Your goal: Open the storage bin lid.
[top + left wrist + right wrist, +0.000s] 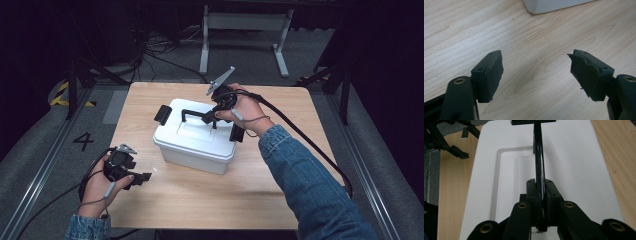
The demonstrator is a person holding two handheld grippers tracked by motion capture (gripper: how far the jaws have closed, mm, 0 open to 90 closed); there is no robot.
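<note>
A white plastic box [192,142] with rounded corners sits near the middle of the pale wood-grain bench [200,200]; its smooth lid [579,170] has a shallow rectangular recess, and black latches [162,114] clip over its two short ends. A thin, glossy black handle [538,157] stands upright from the lid, running lengthwise along it. The right gripper [541,192] reaches in from the box's far right side; its jaws are clamped tight on the handle, the flat matte pads pressing both faces of the bar near one end. A hand in a blue denim sleeve [310,185] holds it, a black cable [300,132] trailing away over the bench, a grey three-cornered plate on top. The left gripper [536,72] lies low near the bench's front left corner, well apart from the box; its jaws stand wide open with nothing between them, only bare wood grain; the right pad's [584,75] soft facing is ragged at the edge; a corner of the white box shows beyond them.
</note>
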